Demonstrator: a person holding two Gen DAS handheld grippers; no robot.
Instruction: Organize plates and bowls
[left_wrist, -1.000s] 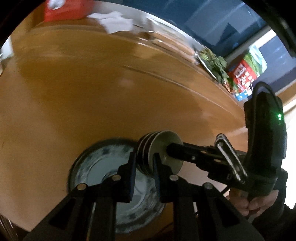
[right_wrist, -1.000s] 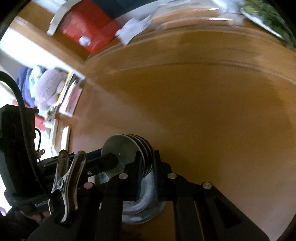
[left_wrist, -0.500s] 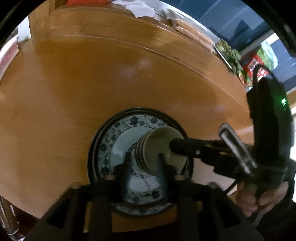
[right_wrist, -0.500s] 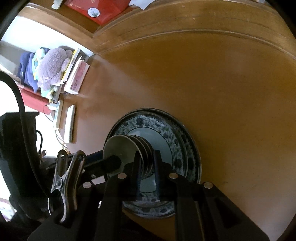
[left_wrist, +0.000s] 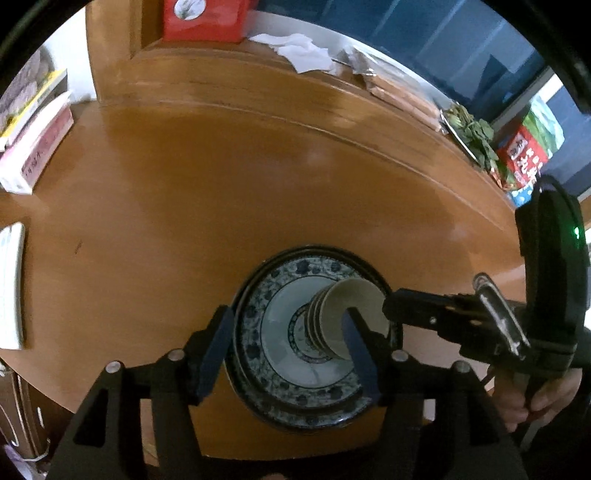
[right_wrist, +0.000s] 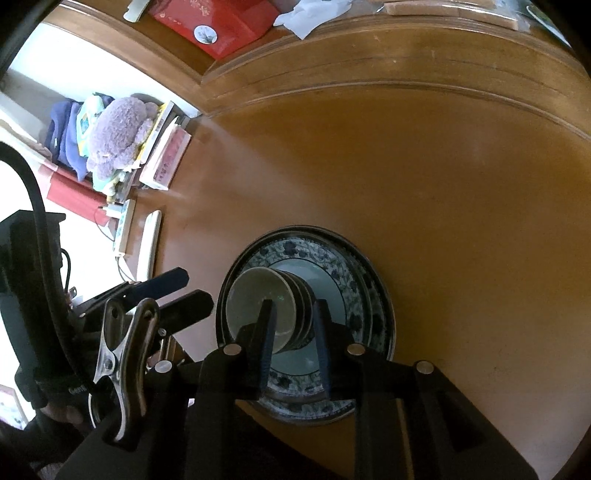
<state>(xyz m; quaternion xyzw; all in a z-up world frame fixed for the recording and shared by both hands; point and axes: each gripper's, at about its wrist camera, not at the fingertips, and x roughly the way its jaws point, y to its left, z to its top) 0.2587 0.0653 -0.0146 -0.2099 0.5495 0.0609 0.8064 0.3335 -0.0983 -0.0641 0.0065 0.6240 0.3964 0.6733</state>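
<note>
Warm, dim room light. A pale sheen lies on the table (left_wrist: 221, 177) well ahead of the fingers (left_wrist: 360, 350), daylight blows out white to their left in the right view. Edges bend and vignette black; fingers slightly soft.

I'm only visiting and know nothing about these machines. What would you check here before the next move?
1. The stack of small pale ceramic bowls stands over the middle of the blue-and-white patterned plate: ok.
2. The stack rests fully on the plate: cannot tell.
3. The left gripper has its fingers wide open: ok.
4. The right gripper straddles the stack with its fingers; whether it has let go: cannot tell.
5. The plate lies wholly on the brown wooden table, though near its edge: ok.
</note>
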